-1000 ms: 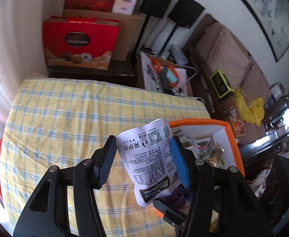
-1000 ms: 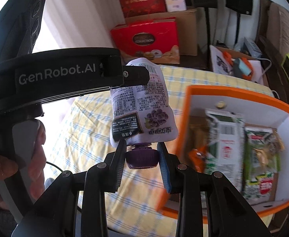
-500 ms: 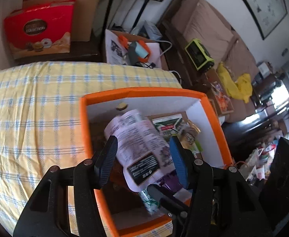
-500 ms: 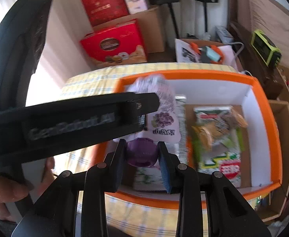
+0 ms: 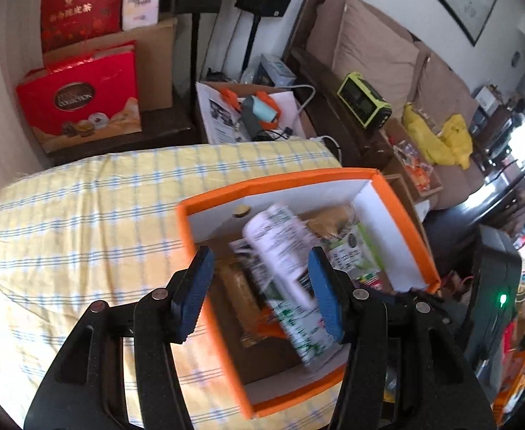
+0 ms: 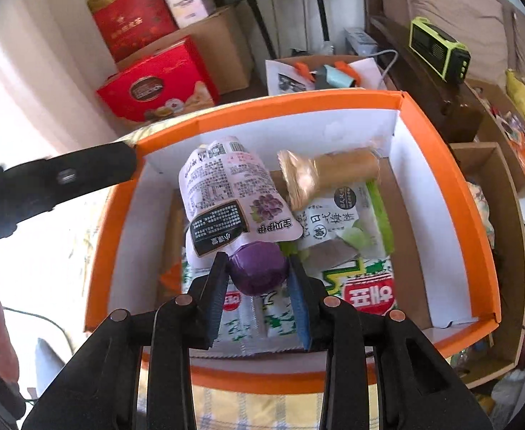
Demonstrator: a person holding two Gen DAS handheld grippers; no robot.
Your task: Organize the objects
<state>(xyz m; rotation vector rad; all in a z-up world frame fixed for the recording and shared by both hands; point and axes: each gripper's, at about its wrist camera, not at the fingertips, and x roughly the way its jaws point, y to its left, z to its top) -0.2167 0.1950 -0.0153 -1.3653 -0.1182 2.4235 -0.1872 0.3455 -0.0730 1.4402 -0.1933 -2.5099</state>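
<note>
A white drink pouch (image 6: 226, 186) with a grape picture hangs over the orange box (image 6: 262, 107). My right gripper (image 6: 257, 261) is shut on its purple cap (image 6: 257, 268). The pouch tilts away, low inside the box, above green-and-white snack packets (image 6: 348, 222) and a gold-wrapped roll (image 6: 327, 172). My left gripper (image 5: 260, 254) is open above the box's (image 5: 280, 179) left half. The pouch (image 5: 280, 247) shows blurred beyond its blue pads (image 5: 194, 286). In the right wrist view the left gripper (image 6: 58, 179) stands off to the pouch's left, apart from it.
The box sits on a yellow checked cloth (image 5: 83, 222). Behind are red gift boxes (image 5: 79, 96), a cardboard carton (image 5: 162, 61) and an open box with an orange tool (image 5: 255, 107). A sofa and a green radio (image 5: 364, 100) are at the right.
Both grippers swung from above the checked cloth to above the orange box. The right one carried the pouch along and lowered it into the box.
</note>
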